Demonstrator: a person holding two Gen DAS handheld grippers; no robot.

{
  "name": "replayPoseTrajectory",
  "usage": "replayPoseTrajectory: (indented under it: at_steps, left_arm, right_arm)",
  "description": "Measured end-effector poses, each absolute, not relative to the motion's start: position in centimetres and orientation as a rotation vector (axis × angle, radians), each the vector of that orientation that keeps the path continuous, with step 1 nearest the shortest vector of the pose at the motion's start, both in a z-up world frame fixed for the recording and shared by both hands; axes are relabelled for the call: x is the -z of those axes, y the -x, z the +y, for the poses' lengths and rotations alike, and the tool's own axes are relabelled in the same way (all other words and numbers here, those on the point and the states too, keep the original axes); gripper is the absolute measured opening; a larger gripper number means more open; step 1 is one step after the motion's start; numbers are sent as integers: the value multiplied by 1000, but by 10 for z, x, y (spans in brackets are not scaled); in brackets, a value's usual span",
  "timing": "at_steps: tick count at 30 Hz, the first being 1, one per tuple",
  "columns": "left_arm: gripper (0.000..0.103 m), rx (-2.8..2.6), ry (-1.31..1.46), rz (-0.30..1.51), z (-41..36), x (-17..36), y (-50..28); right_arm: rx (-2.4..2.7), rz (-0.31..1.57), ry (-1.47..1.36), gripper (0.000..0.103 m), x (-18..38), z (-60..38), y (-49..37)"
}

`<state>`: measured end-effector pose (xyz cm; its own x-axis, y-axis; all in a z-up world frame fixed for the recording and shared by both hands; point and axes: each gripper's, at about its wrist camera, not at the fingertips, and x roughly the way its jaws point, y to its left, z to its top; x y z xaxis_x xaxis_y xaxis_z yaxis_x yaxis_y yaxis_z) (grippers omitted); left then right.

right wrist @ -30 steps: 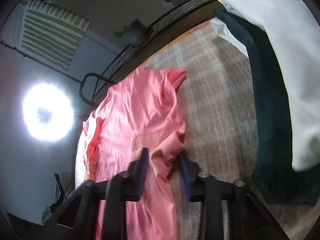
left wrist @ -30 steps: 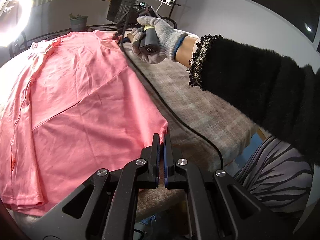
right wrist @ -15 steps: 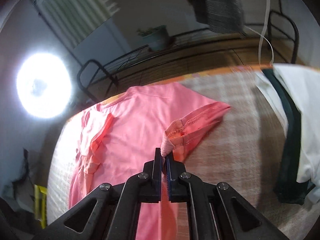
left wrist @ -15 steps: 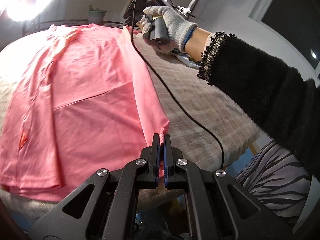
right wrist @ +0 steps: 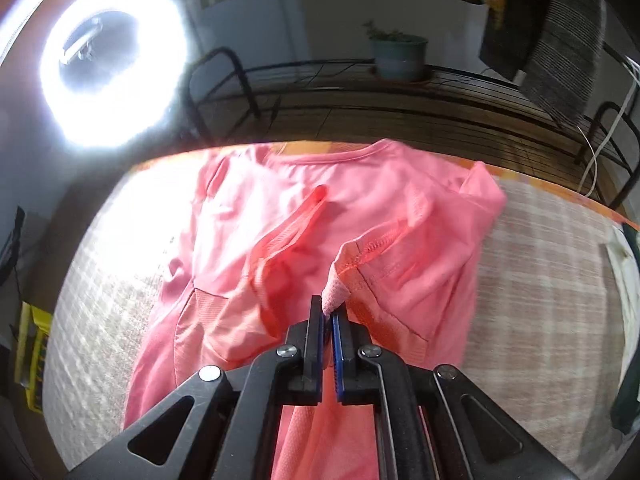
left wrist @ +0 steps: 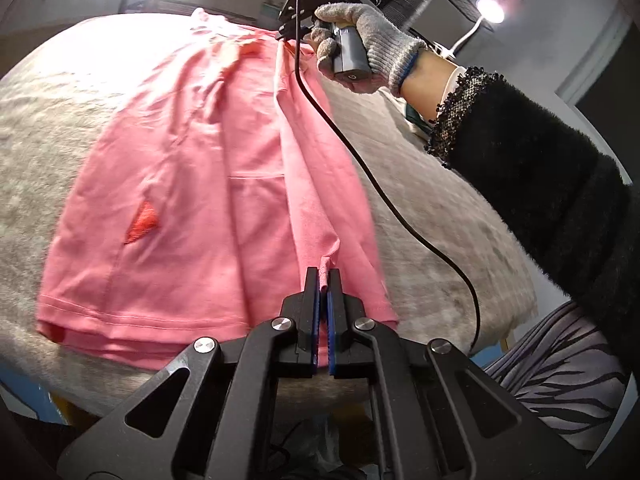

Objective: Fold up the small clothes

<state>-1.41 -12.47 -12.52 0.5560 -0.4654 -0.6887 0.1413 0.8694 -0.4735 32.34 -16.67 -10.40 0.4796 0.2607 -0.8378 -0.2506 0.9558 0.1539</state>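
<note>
Our left tongs (left wrist: 323,276) are pinched together on the near hem corner of the pink shirt (left wrist: 192,184), lifting that edge off the surface (left wrist: 432,208). Left of them the rest of the shirt lies spread on the grey plaid cover, with a darker pink triangle patch (left wrist: 143,222) on its left half. To the right, our gloved right hand (left wrist: 360,44) grips its handle at the far end of the shirt, a black cable (left wrist: 400,216) trailing from it toward us. From the right wrist view, a ring light (right wrist: 108,68) glows at far left; our right tongs (right wrist: 329,312) are clamped on a sleeve edge, raising it above the shirt body. A potted plant (right wrist: 398,54) stands on the far rack.
</note>
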Motion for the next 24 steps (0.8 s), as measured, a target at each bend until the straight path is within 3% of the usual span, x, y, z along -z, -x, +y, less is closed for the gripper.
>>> replayPoseTrajectory:
  at_steps: [12, 17, 19, 20, 21, 22, 24]
  left_arm:
    - [0, 279, 378, 843, -98, 117, 30]
    - [0, 260, 419, 919, -91, 135, 24]
    - [0, 221, 411, 921, -86, 133, 26]
    - [0, 218, 412, 912, -84, 131, 26]
    - [1, 213, 409, 900, -83, 128, 28]
    - [4, 211, 407, 880, -81, 123, 30]
    - [14, 211, 401, 845, -80, 114, 35]
  right_arm:
    - [-284, 1075, -37, 1, 131, -152, -339]
    - [-275, 1076, -60, 2, 133, -164, -341]
    - [-310, 1078, -87, 9, 132, -167, -340]
    - [-331, 1090, -96, 27, 131, -167, -340]
    - [-355, 1104, -107, 36, 129, -168, -339]
    - [-393, 1111, -123, 41, 125, -170, -338]
    - [-493, 1110, -179, 41, 112, -178, -333]
